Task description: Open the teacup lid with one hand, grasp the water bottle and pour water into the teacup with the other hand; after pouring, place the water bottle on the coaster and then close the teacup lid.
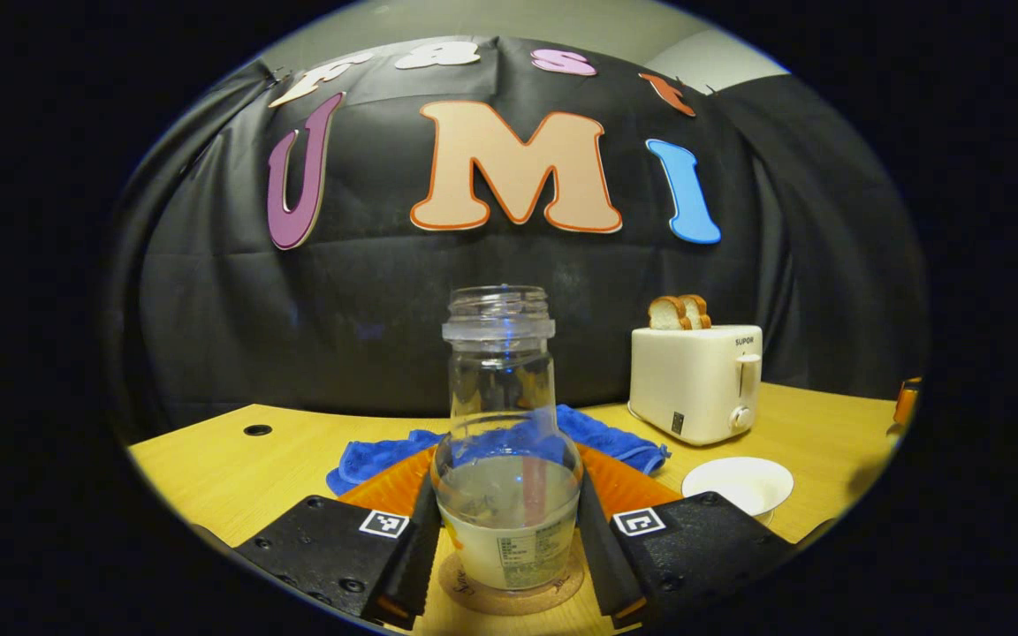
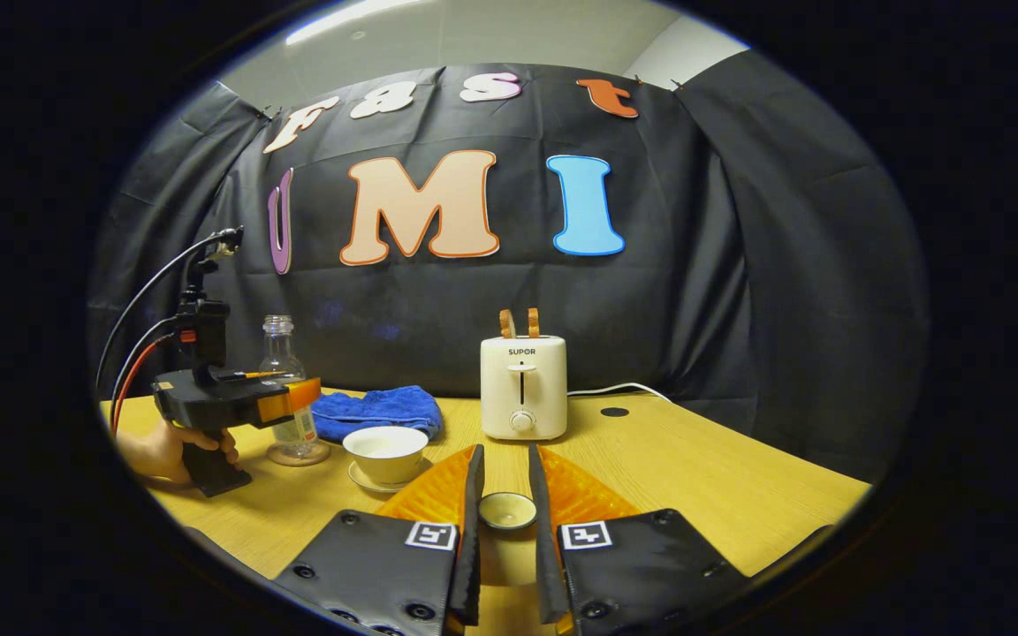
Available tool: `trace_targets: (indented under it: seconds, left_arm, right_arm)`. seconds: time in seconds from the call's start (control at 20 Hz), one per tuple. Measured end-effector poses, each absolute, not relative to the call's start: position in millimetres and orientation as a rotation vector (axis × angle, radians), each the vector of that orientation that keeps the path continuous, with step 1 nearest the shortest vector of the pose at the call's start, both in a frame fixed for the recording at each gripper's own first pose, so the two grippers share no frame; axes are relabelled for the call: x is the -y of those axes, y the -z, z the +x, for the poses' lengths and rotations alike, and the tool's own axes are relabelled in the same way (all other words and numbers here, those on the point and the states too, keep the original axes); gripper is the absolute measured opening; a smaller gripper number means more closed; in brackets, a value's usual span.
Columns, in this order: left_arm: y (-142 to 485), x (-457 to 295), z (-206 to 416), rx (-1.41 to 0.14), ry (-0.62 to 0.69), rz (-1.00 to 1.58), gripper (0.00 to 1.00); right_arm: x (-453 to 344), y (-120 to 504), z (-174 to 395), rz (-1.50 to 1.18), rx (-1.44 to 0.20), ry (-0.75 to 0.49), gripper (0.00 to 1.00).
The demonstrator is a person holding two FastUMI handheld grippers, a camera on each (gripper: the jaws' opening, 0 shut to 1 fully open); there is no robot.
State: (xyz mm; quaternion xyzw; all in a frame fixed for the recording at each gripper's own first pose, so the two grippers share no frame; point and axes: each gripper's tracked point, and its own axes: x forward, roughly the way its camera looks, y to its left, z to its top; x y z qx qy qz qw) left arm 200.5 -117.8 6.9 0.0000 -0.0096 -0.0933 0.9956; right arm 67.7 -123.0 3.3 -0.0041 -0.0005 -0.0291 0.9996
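Observation:
The clear water bottle (image 1: 505, 424), capless and about a third full, stands upright on the round cork coaster (image 1: 509, 601). My left gripper (image 1: 506, 477) is shut on the bottle's lower body, a finger against each side. In the right gripper view, that left gripper (image 2: 292, 397) sits at the bottle (image 2: 279, 353) on the coaster (image 2: 297, 457), held by a hand (image 2: 160, 450). The white teacup (image 2: 385, 450) stands uncovered on its saucer just right of the bottle; it is also low on the right as the teacup (image 1: 737, 484). My right gripper (image 2: 504, 459) is shut on the small round lid (image 2: 508, 511), above the table.
A cream toaster (image 2: 523, 384) with two bread slices stands behind the cup, also seen as the toaster (image 1: 695, 384). A blue cloth (image 2: 376, 408) lies behind the bottle. A white cable (image 2: 606, 389) trails from the toaster. The wooden table (image 2: 695, 477) has a cable hole (image 2: 614, 412).

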Motion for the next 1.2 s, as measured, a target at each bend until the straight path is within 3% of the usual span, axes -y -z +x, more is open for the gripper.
trace_targets:
  seconds: [0.45, 0.6, 0.65, 1.2]
  left_arm:
    - [-5, 120, 202, 0.015, 0.197, 0.001, 0.73]
    - [-5, 121, 201, 0.014, 0.206, -0.003, 0.96]
    - [-5, 120, 201, 0.014, 0.202, -0.001, 0.92]
    - [-4, 112, 174, 0.005, 0.181, -0.005, 0.96]
  right_arm:
    - [123, -3, 68, -0.008, 0.001, 0.058, 0.29]
    - [123, -3, 68, -0.009, 0.001, 0.060, 0.29]
    - [123, -3, 68, -0.008, 0.001, 0.060, 0.29]
    - [123, -3, 68, -0.008, 0.002, 0.060, 0.29]
